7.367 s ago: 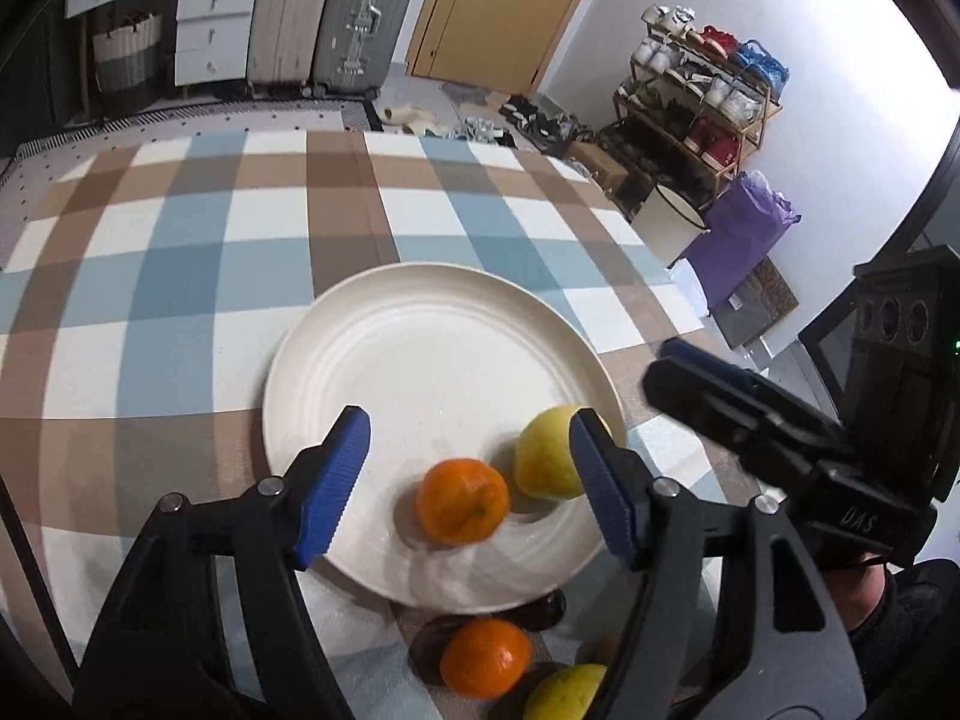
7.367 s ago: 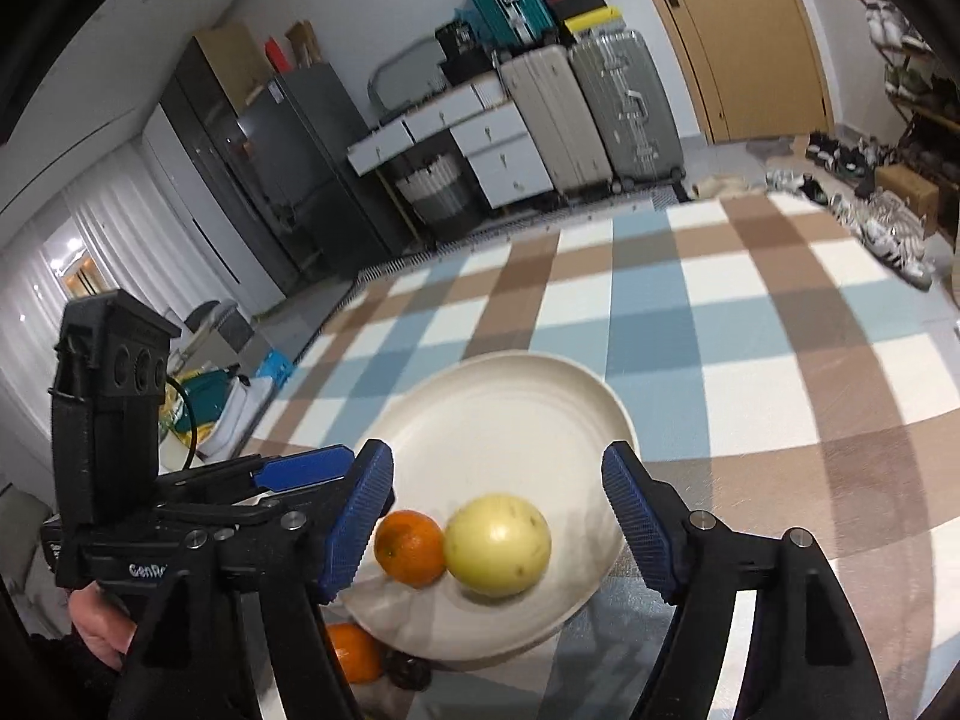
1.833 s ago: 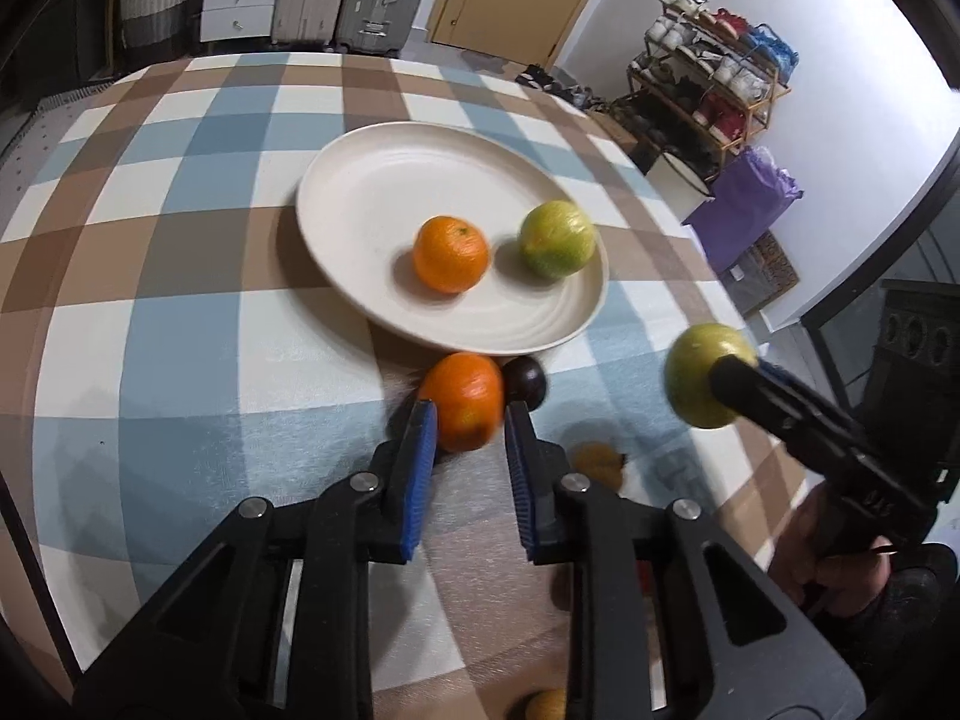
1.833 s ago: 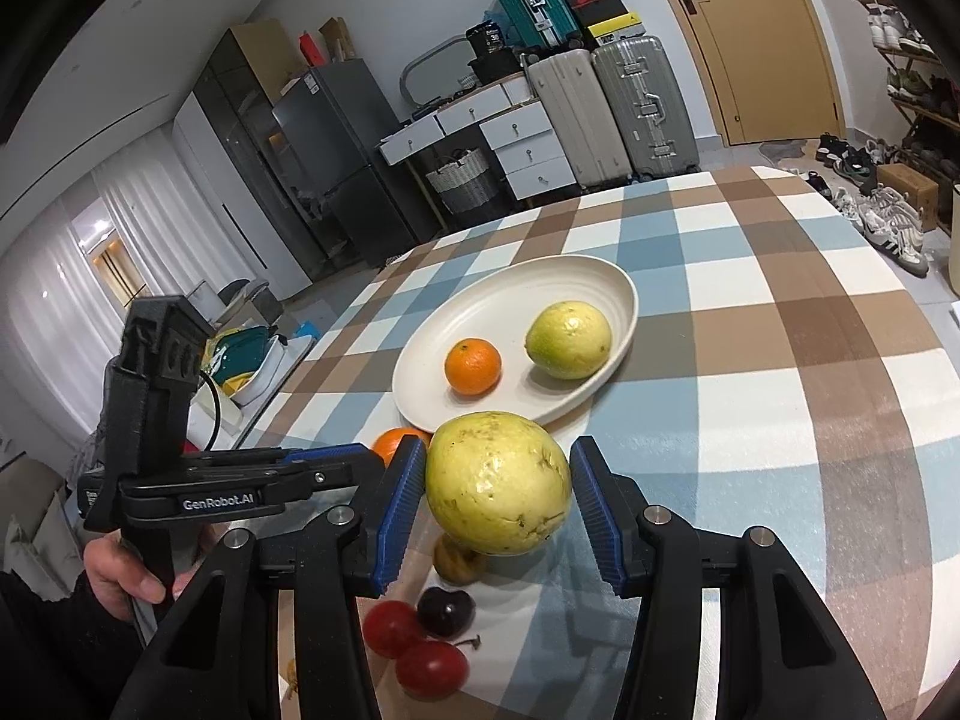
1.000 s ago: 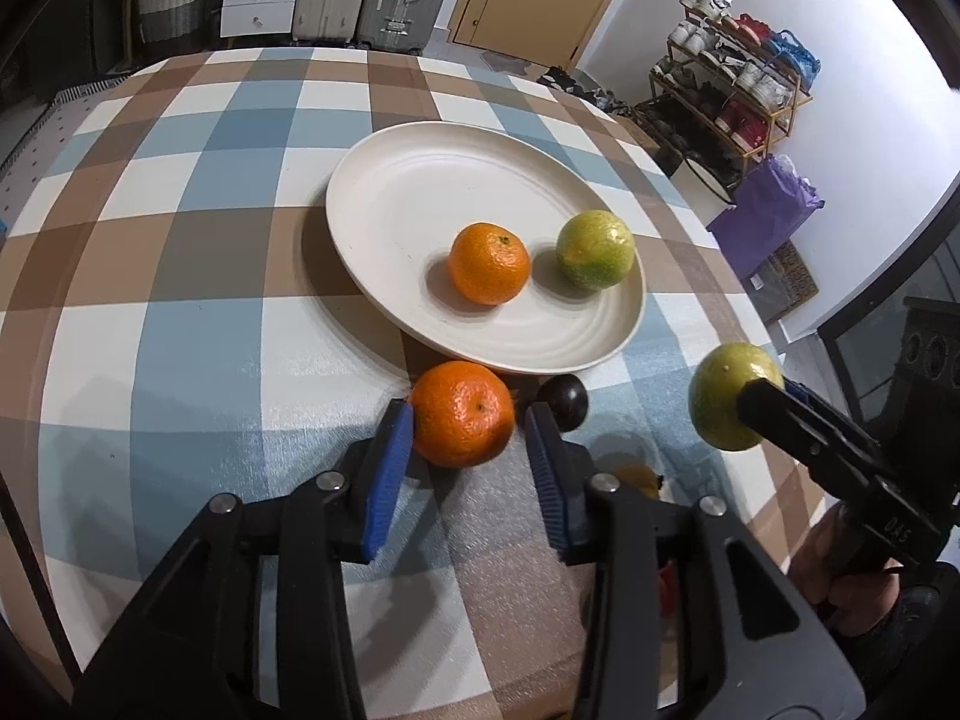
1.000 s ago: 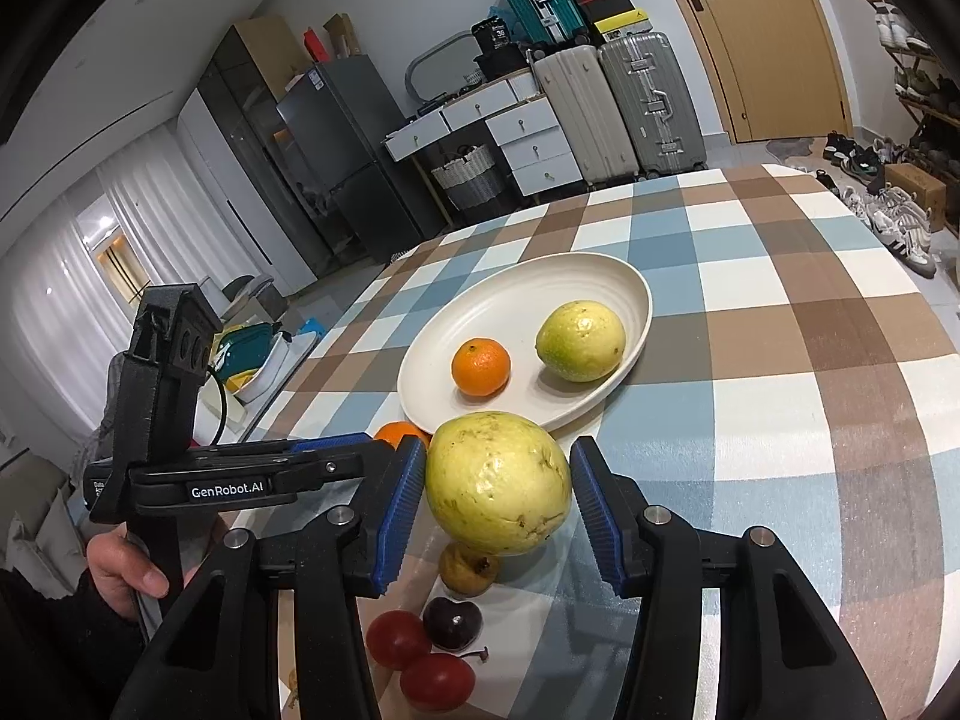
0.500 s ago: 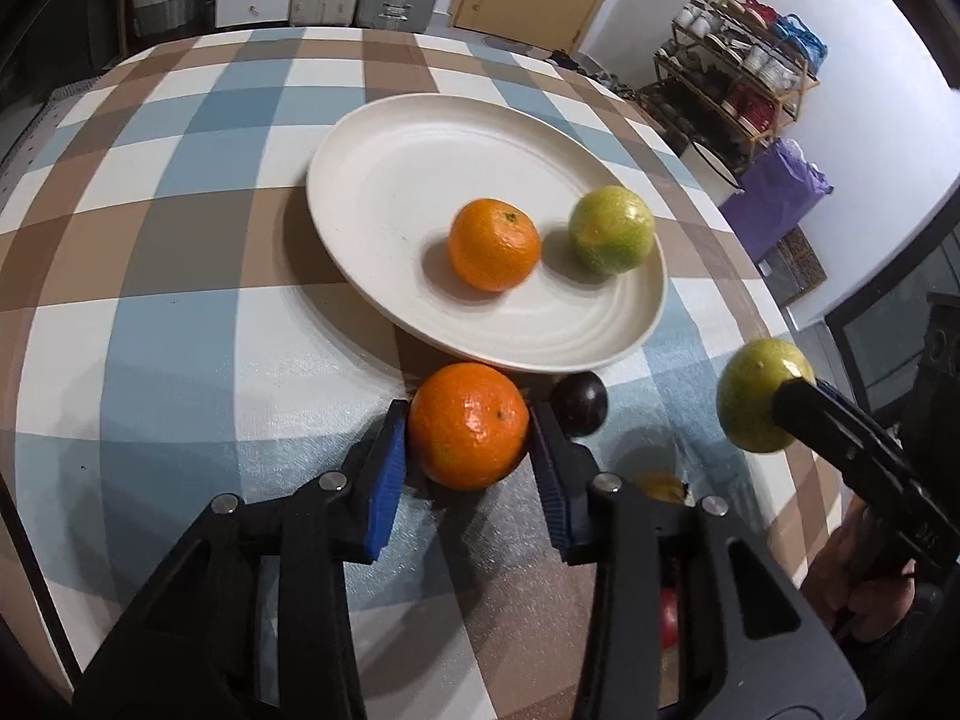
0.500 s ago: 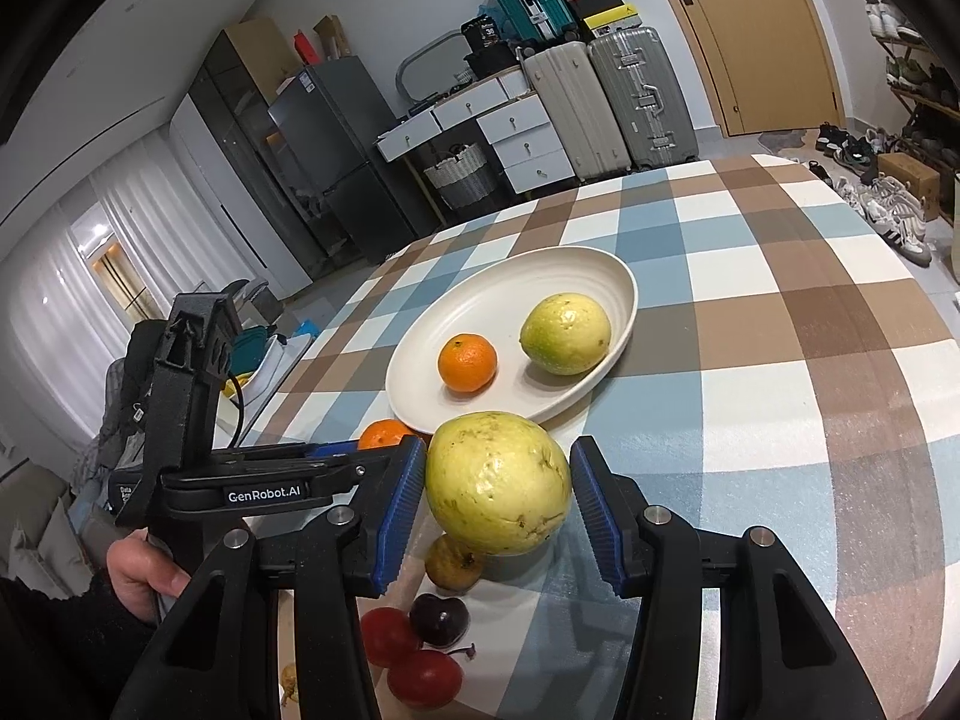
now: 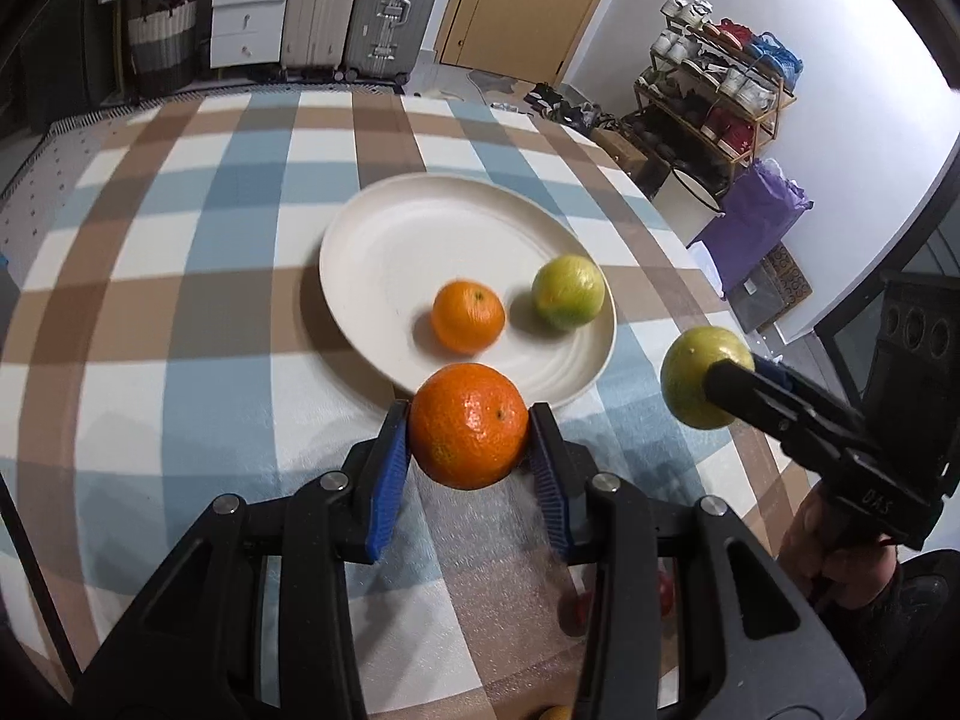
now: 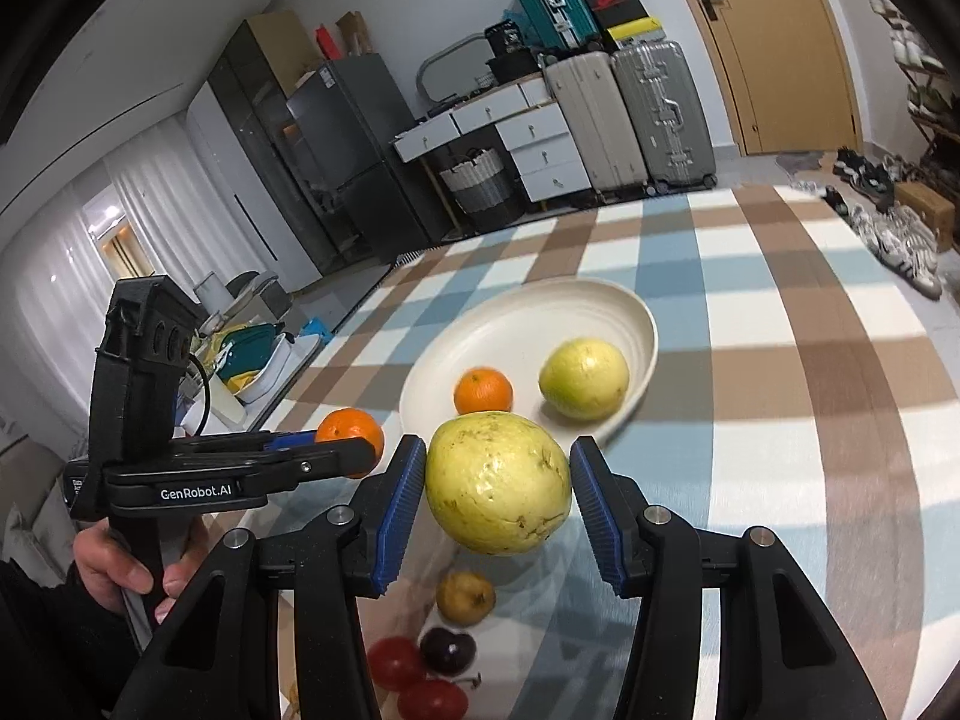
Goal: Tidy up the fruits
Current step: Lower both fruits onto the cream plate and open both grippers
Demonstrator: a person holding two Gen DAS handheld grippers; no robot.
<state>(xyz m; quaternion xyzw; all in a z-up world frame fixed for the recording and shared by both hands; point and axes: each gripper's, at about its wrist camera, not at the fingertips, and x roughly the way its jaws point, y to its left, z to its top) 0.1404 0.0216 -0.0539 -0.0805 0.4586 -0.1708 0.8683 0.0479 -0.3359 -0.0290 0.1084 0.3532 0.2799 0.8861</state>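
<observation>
My left gripper (image 9: 469,429) is shut on an orange (image 9: 469,426) and holds it above the table, just short of the near rim of the white plate (image 9: 396,240). A smaller orange (image 9: 468,317) and a green-yellow guava (image 9: 567,293) lie on the plate. My right gripper (image 10: 498,492) is shut on a large yellow guava (image 10: 498,491) and holds it in the air in front of the plate (image 10: 540,312). The right gripper and its guava (image 9: 699,377) also show in the left wrist view. The left gripper's orange (image 10: 350,427) shows in the right wrist view.
On the checked tablecloth (image 10: 780,360) below the right gripper lie a small yellow fruit (image 10: 465,597), a dark cherry (image 10: 447,651) and red cherries (image 10: 420,684). Suitcases (image 10: 630,114), drawers and a shoe rack (image 9: 720,96) stand beyond the table.
My left gripper has closed on the orange and lifted it off the table toward the plate. The right gripper keeps holding its guava in about the same place.
</observation>
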